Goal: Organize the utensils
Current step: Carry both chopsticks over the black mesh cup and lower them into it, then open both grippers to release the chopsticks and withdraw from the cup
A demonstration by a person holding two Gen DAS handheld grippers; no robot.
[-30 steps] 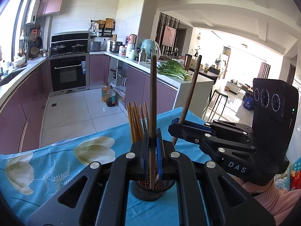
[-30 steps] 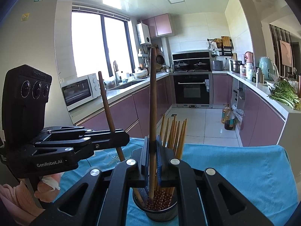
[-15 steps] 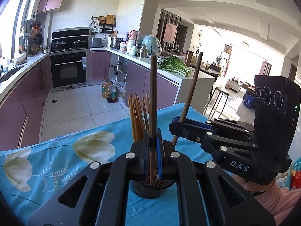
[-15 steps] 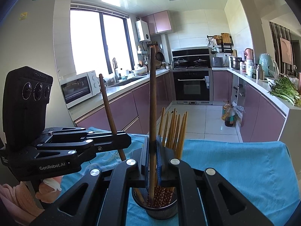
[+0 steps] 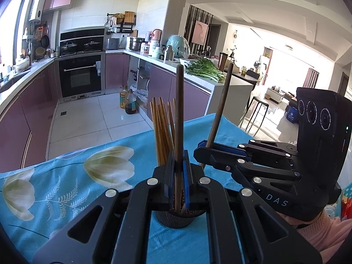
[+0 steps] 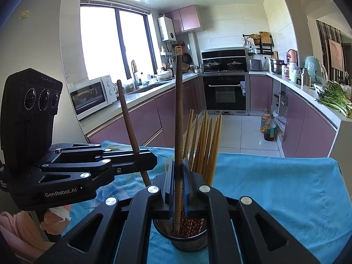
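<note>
Fingers of the left gripper (image 5: 179,176) pinch one dark chopstick (image 5: 179,114), upright, its lower end down in the holder (image 5: 176,219). Right gripper (image 6: 178,184) pinches a second dark chopstick (image 6: 178,121) the same way, tip inside the same holder (image 6: 184,241). Two grippers, two dark sticks, one holder on the blue cloth (image 5: 66,176).

Left wrist view only: white tulip print on the cloth, living room at right, right gripper from the side with "DAS" (image 5: 276,197) on its body. Light sticks (image 5: 160,129) in the holder, about five or six; count unclear.

Right wrist view only: window, microwave (image 6: 93,96), left gripper from the side reading "GenRobot.AI" (image 6: 60,194), a hand (image 6: 54,222) under it. Light sticks (image 6: 204,145) number roughly seven here, with red patterned lower ends visible in the mesh holder.

Both views: oven (image 5: 81,77), greens (image 5: 204,69) on the counter, two oil bottles (image 6: 268,127) on the floor.
</note>
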